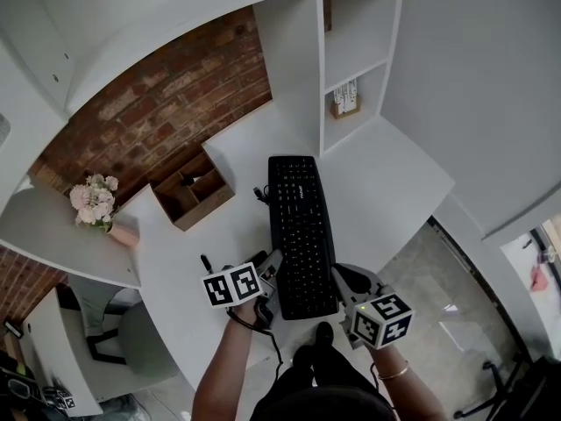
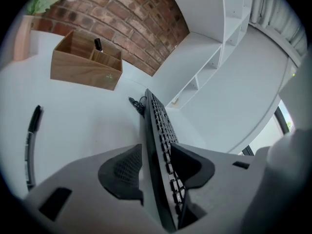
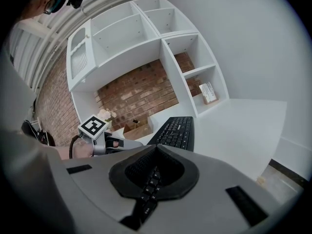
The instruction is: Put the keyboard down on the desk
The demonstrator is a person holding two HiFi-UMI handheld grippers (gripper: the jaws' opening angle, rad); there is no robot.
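Observation:
A black keyboard lies lengthwise on the white desk, its near end at the front edge. My left gripper is at the keyboard's near left corner. In the left gripper view the keyboard runs edge-on between the jaws of the left gripper, which stand open, with a pale gap beside the left pad. My right gripper is at the near right corner. In the right gripper view the right gripper is shut on the keyboard, with keys showing in the slot between its pads.
A wooden organiser and a pot of pink flowers stand at the back left. A black pen lies left of the keyboard. The keyboard's cable is bunched at its far left. White shelves rise behind, holding a small item.

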